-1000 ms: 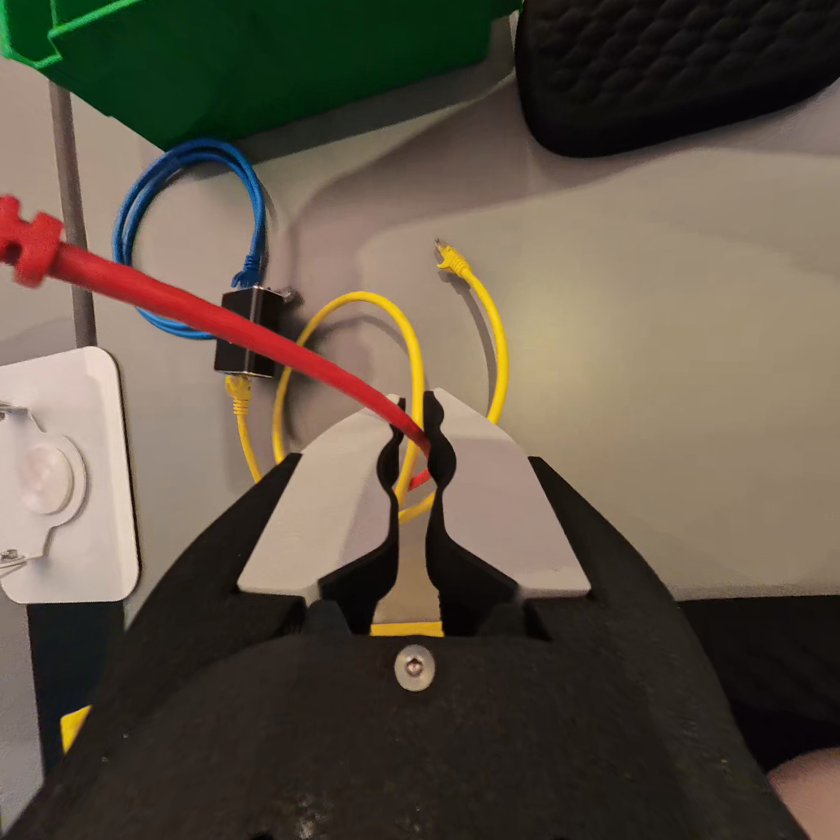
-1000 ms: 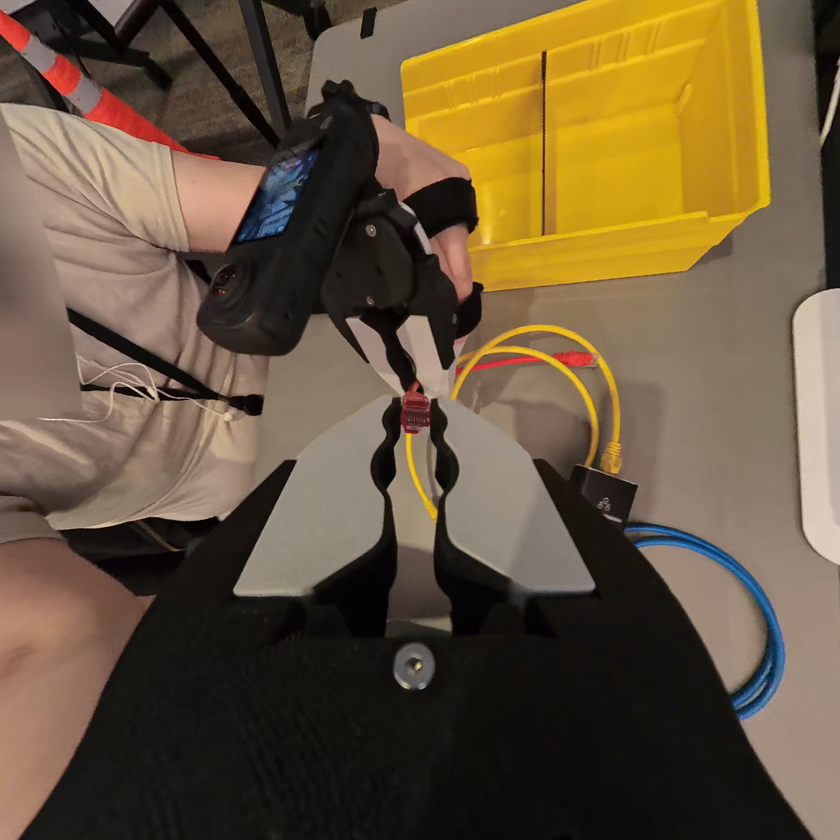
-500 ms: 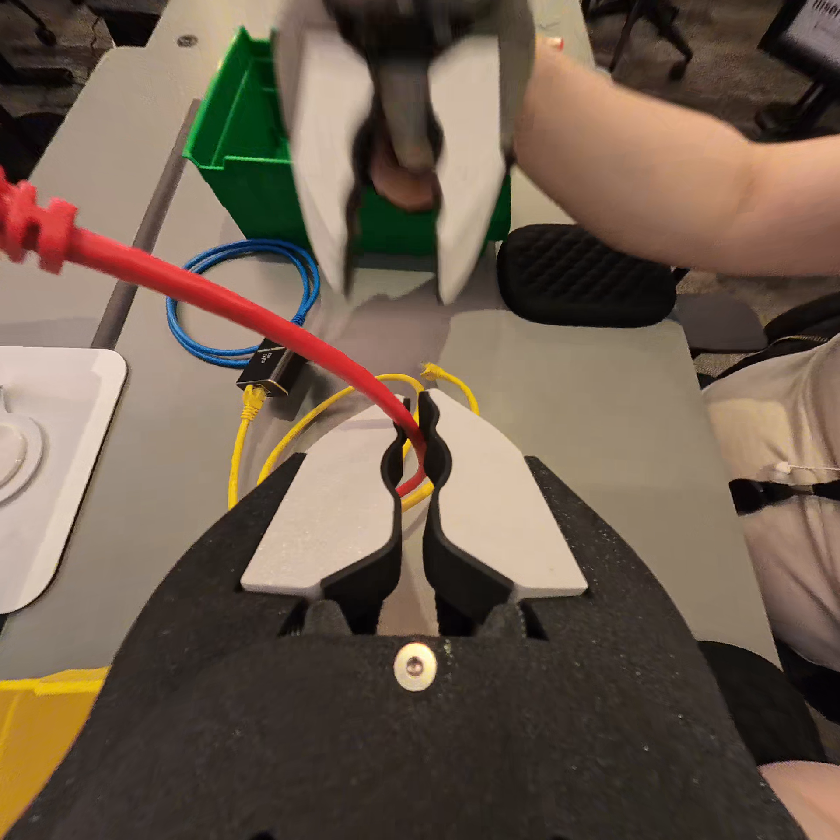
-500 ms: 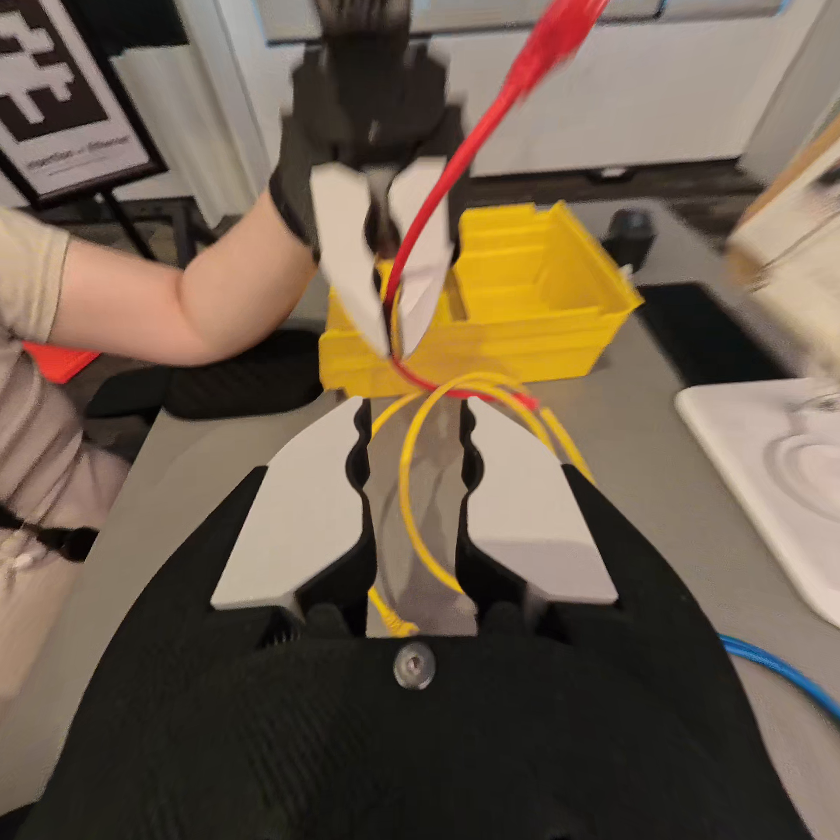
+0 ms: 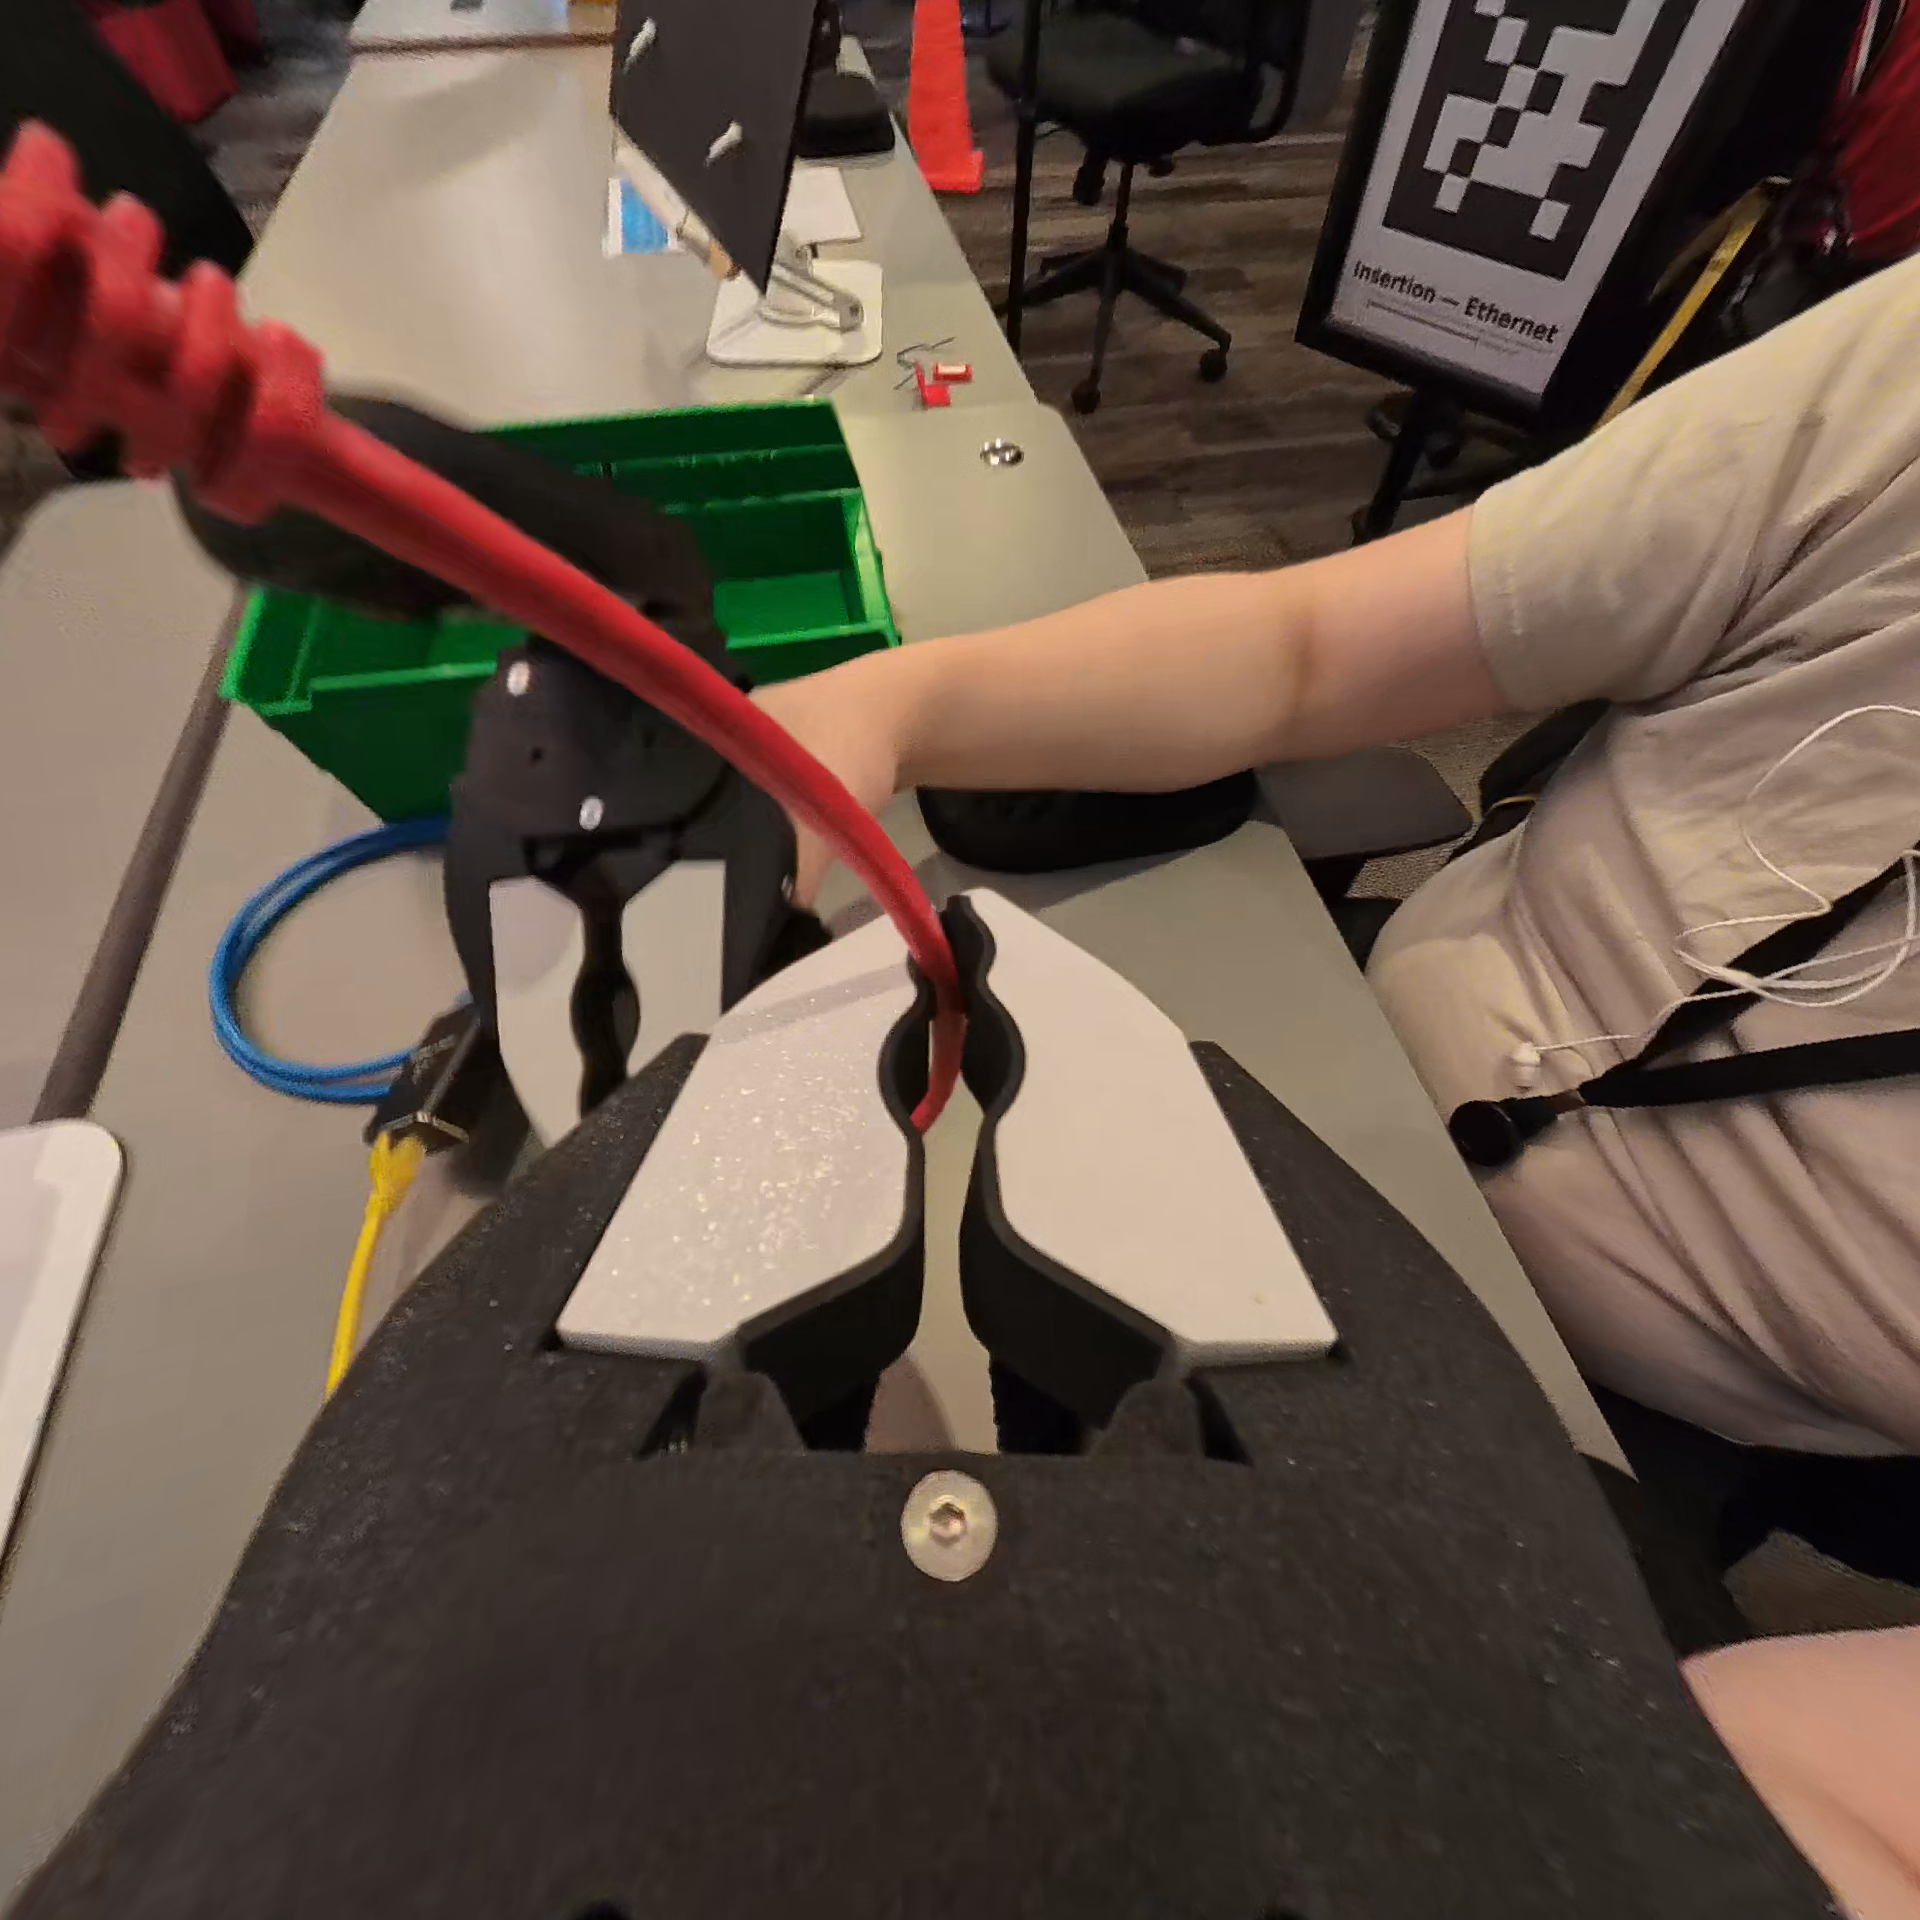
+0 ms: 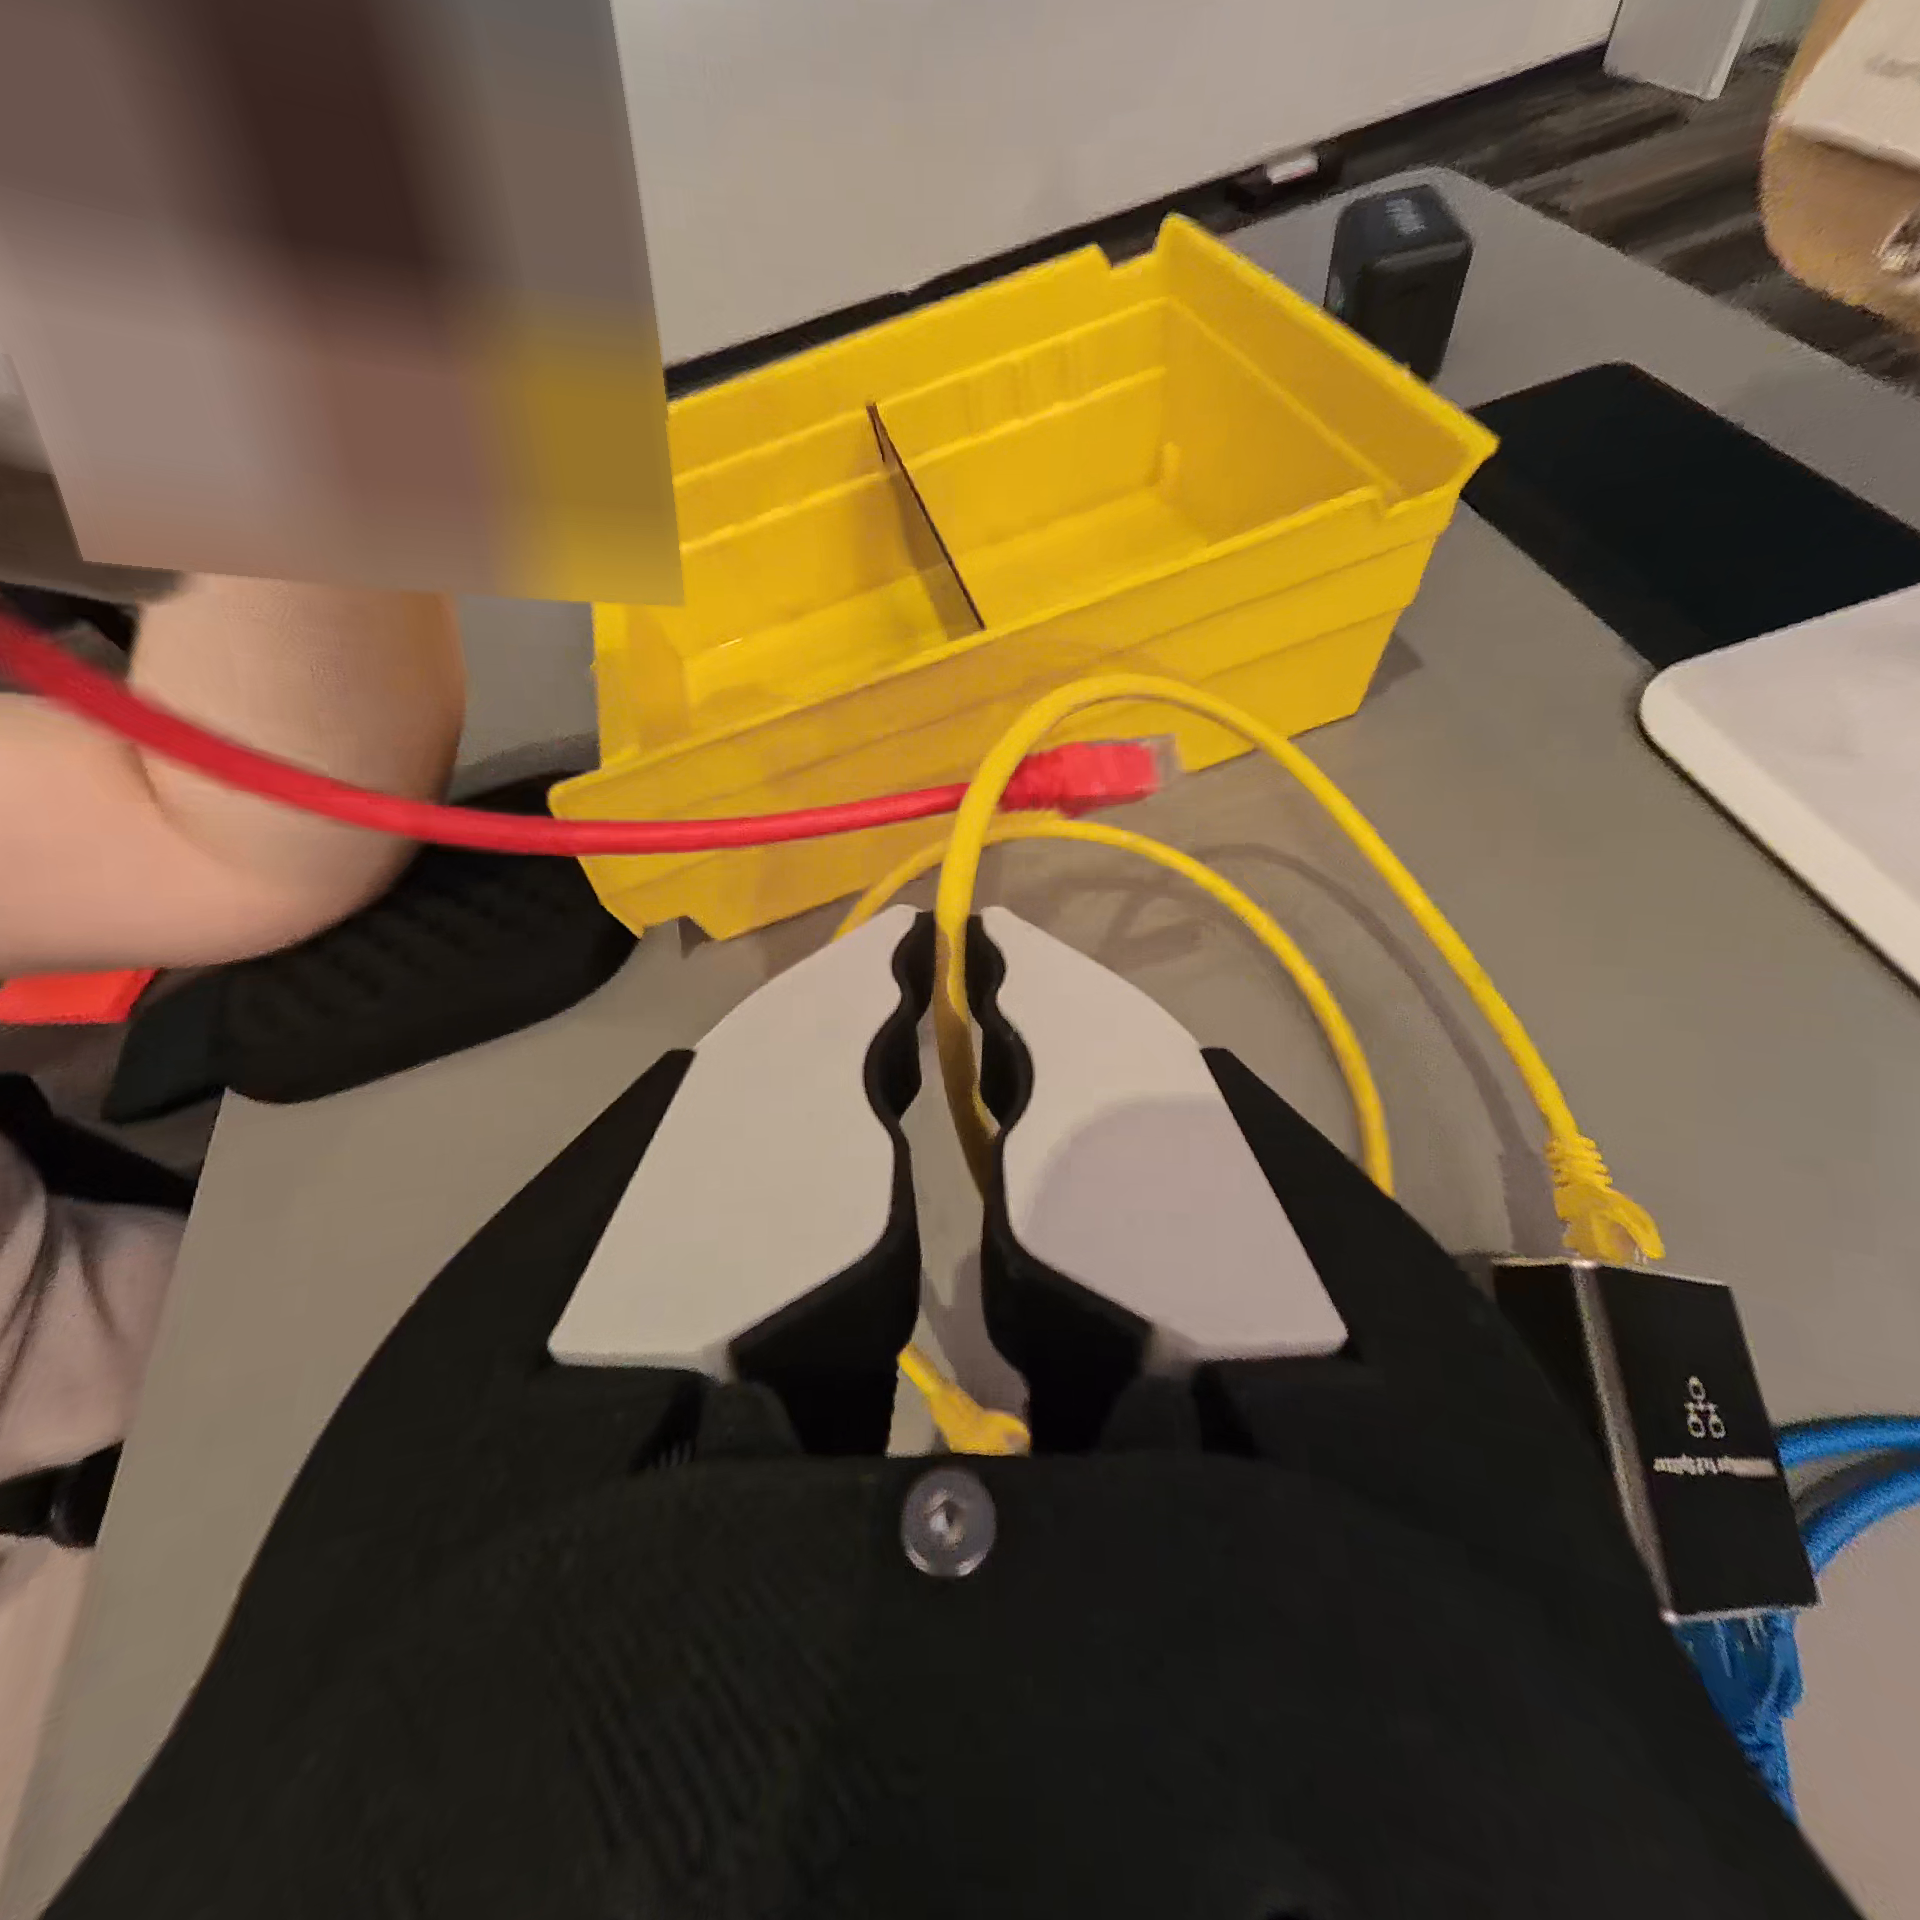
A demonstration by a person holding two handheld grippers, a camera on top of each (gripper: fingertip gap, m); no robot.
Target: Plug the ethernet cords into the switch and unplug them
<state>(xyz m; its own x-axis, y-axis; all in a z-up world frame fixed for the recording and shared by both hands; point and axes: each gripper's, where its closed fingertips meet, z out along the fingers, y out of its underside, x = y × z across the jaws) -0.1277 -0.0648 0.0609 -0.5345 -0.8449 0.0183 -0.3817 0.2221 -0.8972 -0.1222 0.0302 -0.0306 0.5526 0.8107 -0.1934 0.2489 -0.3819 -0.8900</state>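
Yellow bin (image 6: 1039,582) ahead; bare table (image 6: 1558,831) rightward.

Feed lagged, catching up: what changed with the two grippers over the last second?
The right gripper let go of the red cord's plug, opened, then closed on the yellow cord. The left gripper kept its pinch on the red cord. The switch stayed put.
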